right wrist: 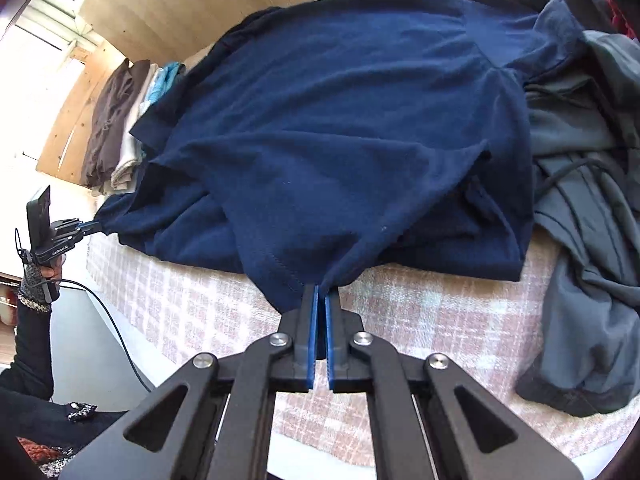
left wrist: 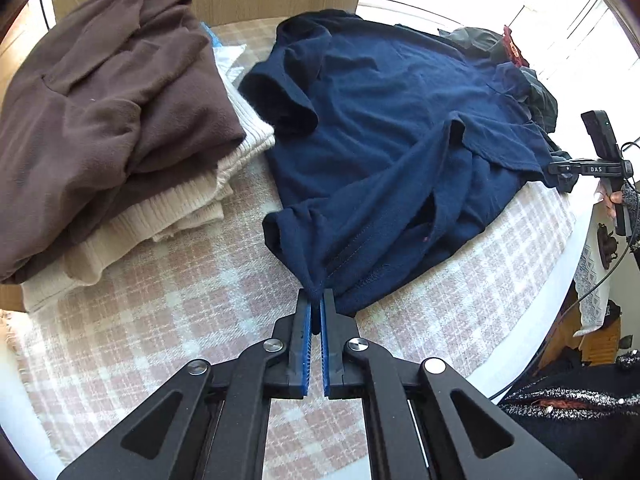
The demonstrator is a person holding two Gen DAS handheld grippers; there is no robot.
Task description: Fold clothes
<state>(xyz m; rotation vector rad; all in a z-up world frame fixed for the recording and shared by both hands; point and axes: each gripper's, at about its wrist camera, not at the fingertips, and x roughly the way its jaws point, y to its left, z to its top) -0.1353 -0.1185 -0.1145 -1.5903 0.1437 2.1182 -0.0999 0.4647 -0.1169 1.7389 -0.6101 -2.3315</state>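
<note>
A navy T-shirt lies spread on a pink-and-white checked blanket covering a bed. The left gripper has its blue-padded fingers pressed together on a bunched bit of the shirt's hem at the near edge; the right gripper is likewise clamped on the hem further along the same edge. The left wrist view alone shows clearly the folded stack to the left of the shirt: a brown fleece garment on top of a cream ribbed knit, with the right gripper small at the far right, held by a hand. The right wrist view alone shows a heap of grey clothes touching the shirt's right side, and the left gripper seen from the side, pinching the shirt's corner, held by a hand in a dark sleeve.
</note>
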